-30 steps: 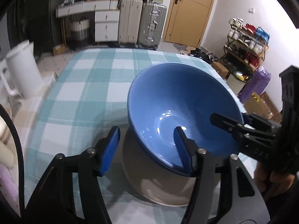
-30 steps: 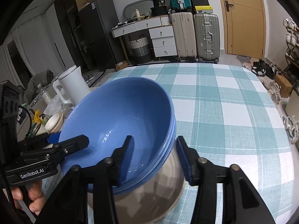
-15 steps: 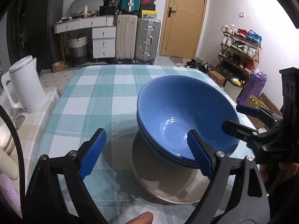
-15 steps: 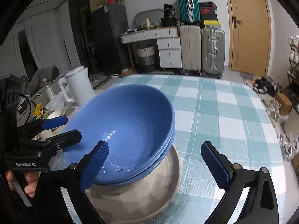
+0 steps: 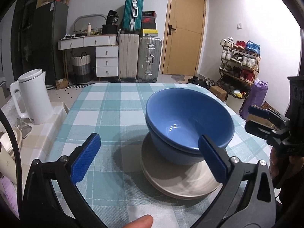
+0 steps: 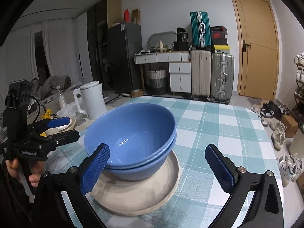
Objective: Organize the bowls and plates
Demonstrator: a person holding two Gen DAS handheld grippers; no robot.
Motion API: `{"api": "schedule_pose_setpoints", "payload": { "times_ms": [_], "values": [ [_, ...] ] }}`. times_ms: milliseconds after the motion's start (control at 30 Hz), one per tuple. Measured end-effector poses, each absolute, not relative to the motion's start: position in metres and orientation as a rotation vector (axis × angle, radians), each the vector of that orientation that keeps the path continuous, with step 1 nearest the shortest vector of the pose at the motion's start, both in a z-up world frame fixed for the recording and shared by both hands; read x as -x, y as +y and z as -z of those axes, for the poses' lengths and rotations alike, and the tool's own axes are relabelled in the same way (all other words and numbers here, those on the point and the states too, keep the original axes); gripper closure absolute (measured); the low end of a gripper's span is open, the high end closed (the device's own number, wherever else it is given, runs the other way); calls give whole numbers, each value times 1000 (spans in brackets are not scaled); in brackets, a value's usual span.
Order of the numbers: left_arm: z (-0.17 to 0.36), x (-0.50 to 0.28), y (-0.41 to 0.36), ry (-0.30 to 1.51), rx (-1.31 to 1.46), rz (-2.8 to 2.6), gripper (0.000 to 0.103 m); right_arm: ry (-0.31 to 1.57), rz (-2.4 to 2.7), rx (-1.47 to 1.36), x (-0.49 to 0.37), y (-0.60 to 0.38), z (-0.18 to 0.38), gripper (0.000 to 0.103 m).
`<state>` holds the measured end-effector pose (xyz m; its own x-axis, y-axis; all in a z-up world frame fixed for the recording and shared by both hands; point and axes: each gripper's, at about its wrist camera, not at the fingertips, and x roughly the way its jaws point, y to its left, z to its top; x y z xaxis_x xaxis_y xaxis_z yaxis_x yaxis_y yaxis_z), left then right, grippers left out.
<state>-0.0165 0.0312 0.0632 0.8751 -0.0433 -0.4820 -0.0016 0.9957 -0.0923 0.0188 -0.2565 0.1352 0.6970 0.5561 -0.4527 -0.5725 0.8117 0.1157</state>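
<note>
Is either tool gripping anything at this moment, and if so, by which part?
Nothing is held. The left tool and right tool have just been opening and stand wide, pads clear of the stacked blue bowls resting on the plates.

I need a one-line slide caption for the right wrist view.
Two nested blue bowls on a beige plate, right tool open before them.

Your left gripper (image 5: 150,160): jaws have just been opening, now wide, nothing between the pads. Two nested blue bowls (image 5: 188,125) sit on a beige plate stack (image 5: 182,182) atop the teal checked tablecloth (image 5: 106,114). Your right gripper (image 5: 256,119) hangs just right of the bowls, apart. White kettle (image 5: 32,96) at left. A fingertip (image 5: 139,222) shows at the bottom edge.
</note>
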Motion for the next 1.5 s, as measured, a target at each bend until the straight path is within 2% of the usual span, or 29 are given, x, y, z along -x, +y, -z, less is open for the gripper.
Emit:
{"api": "schedule_pose_setpoints", "payload": {
  "times_ms": [467,867,1500],
  "values": [
    [-29,54,50,444,91,55,0,421,-647,32,14,-279,-112,1],
    [-25,50,48,370,100,59,0,390,-674,36,30,-285,-98,1],
    [-14,39,48,365,109,56,0,353,-694,59,44,-285,-92,1]
  ]
}}
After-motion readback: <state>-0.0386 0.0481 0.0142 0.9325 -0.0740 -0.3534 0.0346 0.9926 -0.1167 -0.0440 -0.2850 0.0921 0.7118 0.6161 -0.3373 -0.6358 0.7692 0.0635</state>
